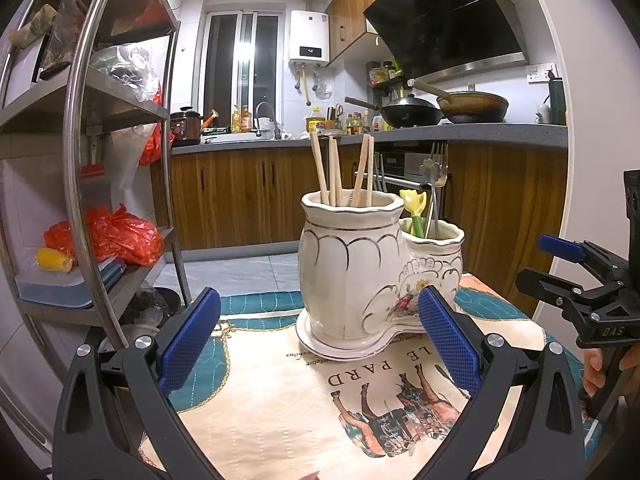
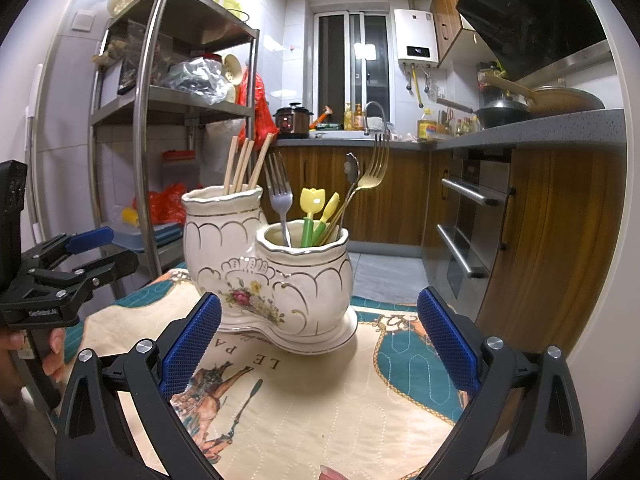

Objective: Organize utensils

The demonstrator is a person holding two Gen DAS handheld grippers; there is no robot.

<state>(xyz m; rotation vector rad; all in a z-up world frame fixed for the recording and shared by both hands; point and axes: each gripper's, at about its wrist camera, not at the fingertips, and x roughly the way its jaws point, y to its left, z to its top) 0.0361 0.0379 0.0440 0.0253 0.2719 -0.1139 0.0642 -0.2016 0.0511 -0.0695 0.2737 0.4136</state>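
White, gilt-trimmed ceramic two-pot utensil holder (image 2: pixel 268 276) stands on the printed quilted tablecloth (image 2: pixel 320 400), holding wooden chopsticks (image 2: pixel 244 168) and metal forks (image 2: pixel 280 200). Left gripper (image 1: pixel 320 344) and right gripper (image 2: pixel 320 344) both gape wide and empty, the holder just ahead of their blue pads.

We note two matching grippers: left gripper (image 1: pixel 316 344) and right gripper (image 2: pixel 318 344), black angular frames, silver round screws, blue cross-hatched pads on the fingers (image 1: pixel 188 336). White lettering marks each body. Fingernails look pale-polished.
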